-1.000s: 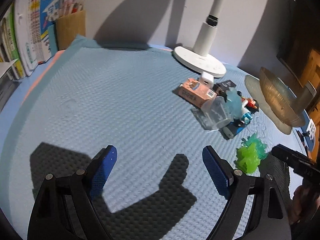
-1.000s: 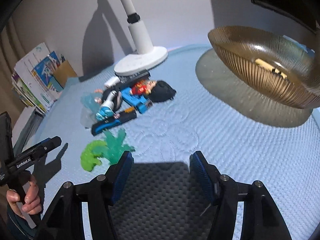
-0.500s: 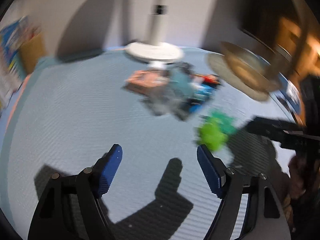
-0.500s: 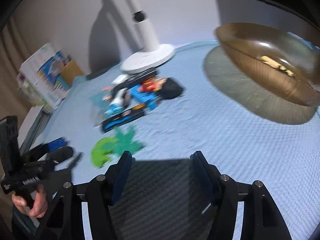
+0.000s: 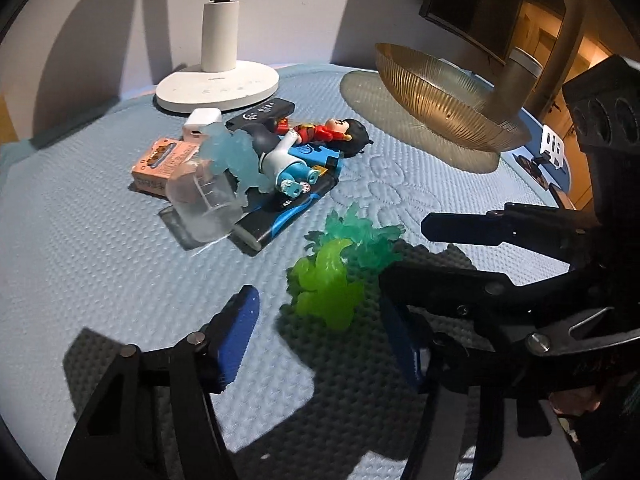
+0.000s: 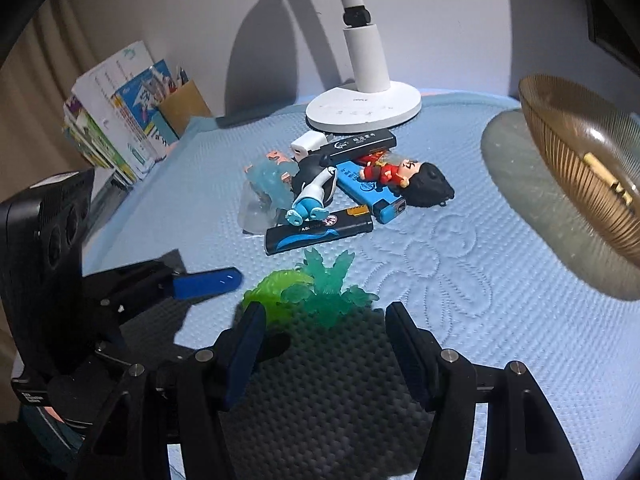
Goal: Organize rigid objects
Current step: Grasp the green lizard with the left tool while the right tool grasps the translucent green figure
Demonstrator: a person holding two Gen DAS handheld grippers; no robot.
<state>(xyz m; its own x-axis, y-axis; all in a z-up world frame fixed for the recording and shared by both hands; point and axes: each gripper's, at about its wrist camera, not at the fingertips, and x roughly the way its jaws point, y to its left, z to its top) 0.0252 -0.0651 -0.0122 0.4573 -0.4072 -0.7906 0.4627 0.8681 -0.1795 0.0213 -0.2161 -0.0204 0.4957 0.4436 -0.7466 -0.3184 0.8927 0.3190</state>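
The left gripper (image 5: 320,334) points steeply down, its jaws parted and just been closing, the pads pressing on nothing. The right gripper (image 6: 326,344) tilts down close beside it, jaws apart and empty, its fingers (image 5: 460,228) crossing the left wrist view

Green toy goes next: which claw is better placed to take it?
Probably left. The green toy lies just ahead of the left claw, between its open fingers, which have just been closing. The right claw also faces it, but a little short of it.
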